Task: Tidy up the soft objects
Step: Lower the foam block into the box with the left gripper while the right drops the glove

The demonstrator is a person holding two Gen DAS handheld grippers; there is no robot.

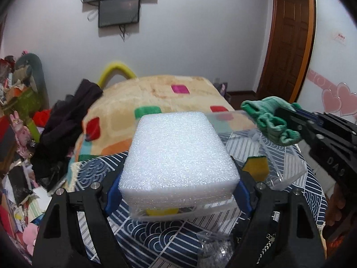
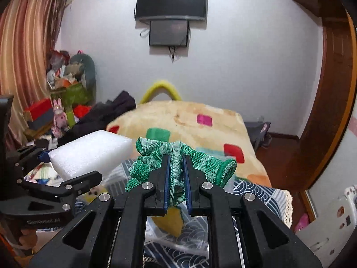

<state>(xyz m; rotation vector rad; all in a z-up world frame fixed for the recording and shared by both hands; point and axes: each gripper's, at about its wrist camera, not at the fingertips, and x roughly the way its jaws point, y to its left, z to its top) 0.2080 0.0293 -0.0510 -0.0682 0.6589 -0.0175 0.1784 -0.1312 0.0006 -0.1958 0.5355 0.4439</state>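
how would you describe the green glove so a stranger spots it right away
Start at the bed with its cream quilt of coloured squares. In front of it, the right gripper holds a crumpled green knit glove in its jaws. It is the only green knit thing held up; the white foam block beside it sits in the left gripper.

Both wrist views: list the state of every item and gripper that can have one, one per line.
left gripper: shut on the white foam block, held up above the patterned cloth.
white foam block: clamped on both sides, lifted.
right gripper: shut on the green knit glove.
green knit glove: bunched, pinched between the fingers, off the surface.
clear plastic box: open-topped, yellow sponge inside.
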